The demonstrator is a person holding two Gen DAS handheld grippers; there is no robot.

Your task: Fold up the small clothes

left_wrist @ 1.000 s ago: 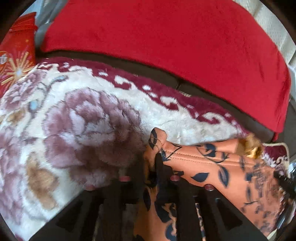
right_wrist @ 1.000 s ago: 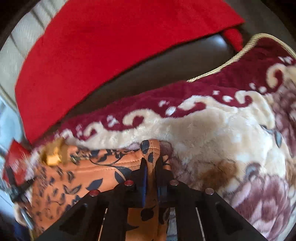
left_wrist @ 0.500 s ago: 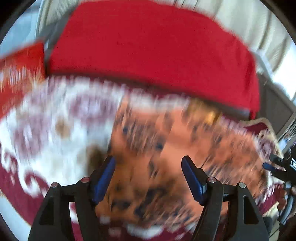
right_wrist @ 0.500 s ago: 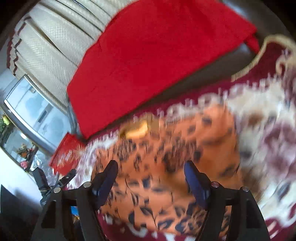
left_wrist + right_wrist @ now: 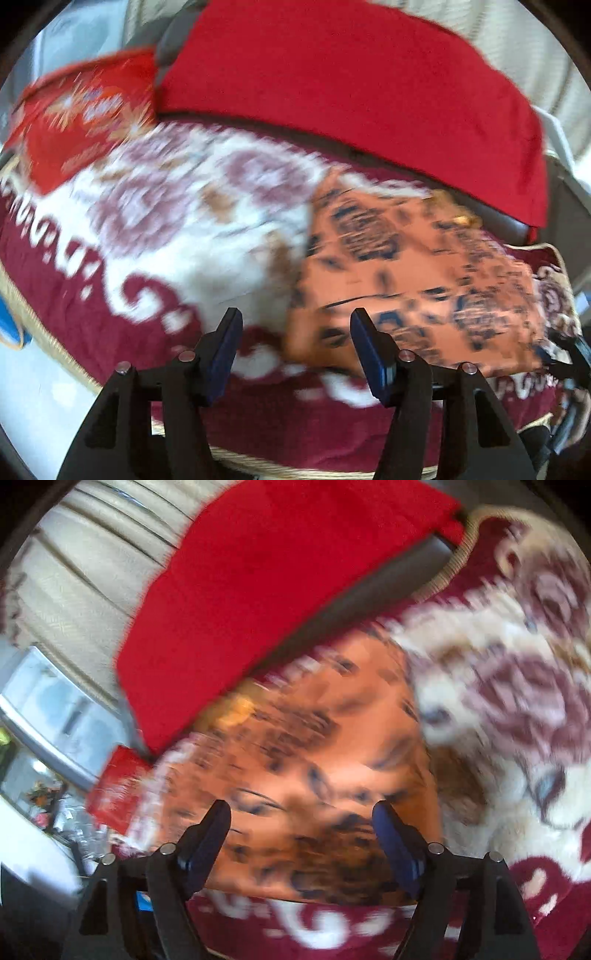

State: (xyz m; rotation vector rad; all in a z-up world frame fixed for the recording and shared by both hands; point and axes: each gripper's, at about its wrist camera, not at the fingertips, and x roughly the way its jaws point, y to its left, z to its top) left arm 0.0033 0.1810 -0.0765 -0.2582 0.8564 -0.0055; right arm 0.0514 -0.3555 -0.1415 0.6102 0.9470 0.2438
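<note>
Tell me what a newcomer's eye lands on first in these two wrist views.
First, the big red cloth draped across the back of the scene. Next, the orange garment with dark leaf print, lying on the floral plush blanket just below that cloth. In front, the left gripper and right gripper hang open above it, holding nothing.

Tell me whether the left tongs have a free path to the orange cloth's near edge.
Probably yes. The left tongs are open and hold nothing, and the orange cloth lies flat on the blanket just ahead to the right, nothing between. Blur hides detail.
</note>
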